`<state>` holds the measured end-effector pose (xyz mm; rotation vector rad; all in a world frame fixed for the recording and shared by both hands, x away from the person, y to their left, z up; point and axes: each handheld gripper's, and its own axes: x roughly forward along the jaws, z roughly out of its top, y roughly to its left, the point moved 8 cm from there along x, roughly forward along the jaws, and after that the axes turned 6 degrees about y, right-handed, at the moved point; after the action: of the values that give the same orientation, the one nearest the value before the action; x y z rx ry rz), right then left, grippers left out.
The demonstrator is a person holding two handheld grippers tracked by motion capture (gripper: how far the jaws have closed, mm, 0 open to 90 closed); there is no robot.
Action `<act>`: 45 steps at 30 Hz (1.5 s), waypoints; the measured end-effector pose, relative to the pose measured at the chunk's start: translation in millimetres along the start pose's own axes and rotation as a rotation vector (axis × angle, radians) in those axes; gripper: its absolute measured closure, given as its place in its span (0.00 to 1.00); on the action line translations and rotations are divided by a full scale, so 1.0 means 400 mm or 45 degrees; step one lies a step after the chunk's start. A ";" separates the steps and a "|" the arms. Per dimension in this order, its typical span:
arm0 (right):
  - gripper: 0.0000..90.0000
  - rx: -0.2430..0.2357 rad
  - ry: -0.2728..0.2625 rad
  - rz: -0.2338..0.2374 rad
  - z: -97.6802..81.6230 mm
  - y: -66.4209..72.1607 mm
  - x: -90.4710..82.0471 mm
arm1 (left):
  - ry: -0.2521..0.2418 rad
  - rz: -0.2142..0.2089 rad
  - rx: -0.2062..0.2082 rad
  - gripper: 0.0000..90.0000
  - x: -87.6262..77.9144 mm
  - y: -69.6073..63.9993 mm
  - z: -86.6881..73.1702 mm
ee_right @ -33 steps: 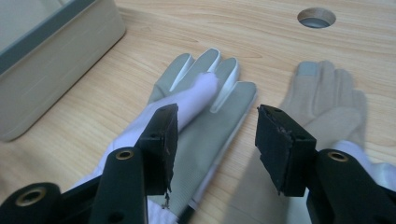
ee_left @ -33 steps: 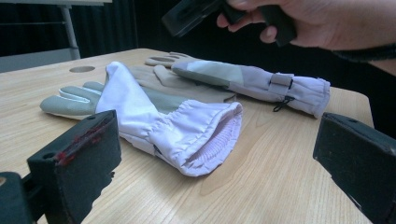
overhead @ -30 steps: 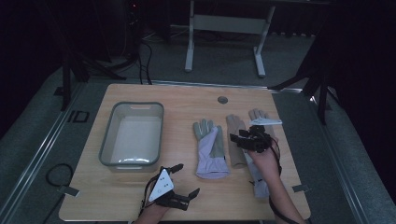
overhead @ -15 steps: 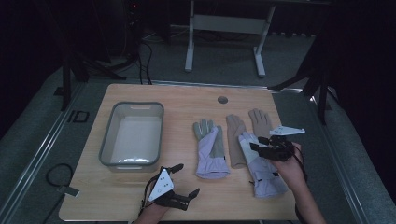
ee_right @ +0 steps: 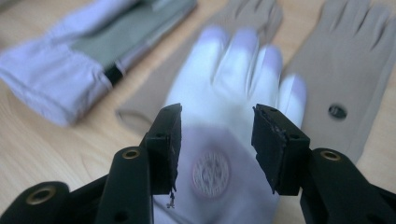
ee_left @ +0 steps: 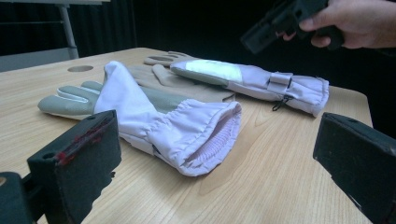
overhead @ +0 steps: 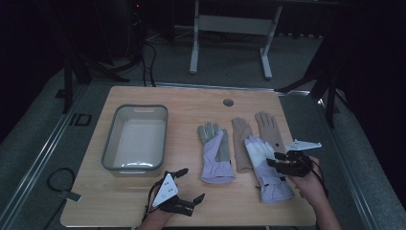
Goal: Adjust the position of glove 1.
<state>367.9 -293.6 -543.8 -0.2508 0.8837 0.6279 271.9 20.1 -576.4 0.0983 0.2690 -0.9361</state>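
Grey plastic bin (overhead: pixel 135 139) sits toward the bench's (overhead: pixel 191 98) left edge, nothing in it that I can see. My left tongs (overhead: pixel 179 189) hover at the near edge just right of the bin, jaws wide apart, nothing between them, and they have not shifted since the earlier frame. Mid-bench lies the first lavender glove (overhead: pixel 216 154), cuff toward me. Right of it two tan gloves (overhead: pixel 255 139) lie side by side, and the second lavender glove (overhead: pixel 265 167) overlaps their near ends by the right edge. My right tongs (overhead: pixel 276 163) hang over that glove, jaws partly open and just closing a little, nothing pinched. A second ago they were farther up the bench over the tan gloves; now they've come back toward the near right corner. Step, I'd say: lining up a grab. Next: drop onto the glove's back, pinch one layer, carry it left to the bin.
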 end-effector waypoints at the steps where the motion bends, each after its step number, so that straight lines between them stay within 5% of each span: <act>1: 0.58 0.001 0.007 0.008 -0.009 -0.001 0.005 | -0.001 0.001 0.000 0.01 0.000 0.000 0.000; 6: 0.60 -0.049 0.102 0.061 -0.056 0.011 0.021 | 0.001 0.000 0.000 0.01 0.000 0.000 0.000; 13: 0.59 -0.089 0.218 0.026 -0.097 -0.012 0.066 | -0.001 0.002 -0.003 0.01 0.000 0.000 0.000; 17: 0.68 -0.075 0.198 0.080 -0.102 -0.008 0.078 | 0.004 0.001 -0.001 0.01 0.000 0.001 -0.001; 24: 0.87 0.021 0.160 0.021 -0.106 0.008 0.068 | 0.003 0.004 0.001 0.01 0.000 0.001 0.000; 29: 0.89 0.091 0.128 0.022 -0.094 0.021 0.042 | 0.002 0.005 -0.001 0.01 0.000 0.001 0.000; 35: 0.89 0.173 0.027 0.001 -0.031 0.026 -0.040 | 0.005 0.005 0.001 0.01 0.001 0.001 0.000; 45: 0.89 0.148 -0.105 -0.033 0.130 0.060 -0.122 | 0.002 0.006 0.002 0.01 0.000 0.001 0.000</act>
<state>363.6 -270.7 -472.4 -0.1311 0.8334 0.5567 272.2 20.3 -576.5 0.1011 0.2696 -0.9319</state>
